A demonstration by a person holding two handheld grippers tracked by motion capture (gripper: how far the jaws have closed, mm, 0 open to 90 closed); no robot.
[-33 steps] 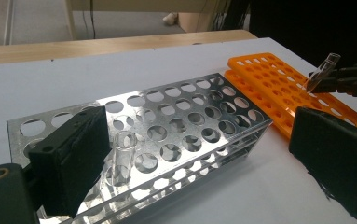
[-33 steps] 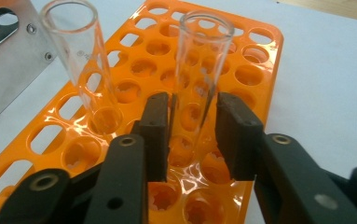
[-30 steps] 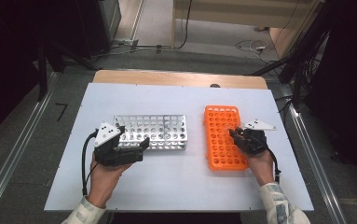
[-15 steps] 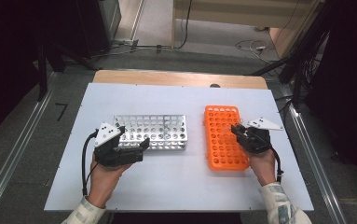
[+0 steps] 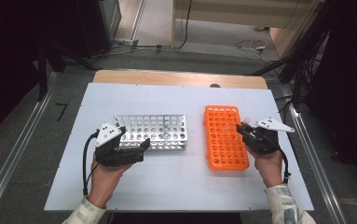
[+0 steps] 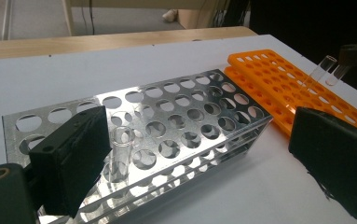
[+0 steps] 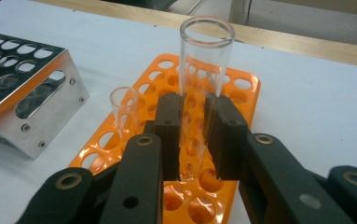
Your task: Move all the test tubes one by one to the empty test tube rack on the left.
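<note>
My right gripper point(image 7: 197, 126) is shut on a clear glass test tube point(image 7: 206, 60), held upright just above the orange rack point(image 7: 241, 88). In the high view this gripper point(image 5: 241, 132) hangs over the right edge of the orange rack point(image 5: 225, 149), the tube point(image 5: 246, 125) sticking up from it. A second, shorter-looking tube point(image 7: 124, 109) stands in a hole of the orange rack to its left. My left gripper point(image 5: 143, 144) rests open at the near left corner of the metal rack point(image 5: 167, 128). Between its wide jaws point(image 6: 199, 144) a glass tube point(image 6: 121, 140) stands in the metal rack, untouched.
Both racks lie side by side on the white table top point(image 5: 167, 182), metal on the left, orange on the right. A wooden strip point(image 5: 176, 78) runs along the far edge. Beyond it are floor cables and dark equipment.
My right gripper has risen a little over the orange rack with the tube between its jaws. The left gripper and both racks have not moved.
</note>
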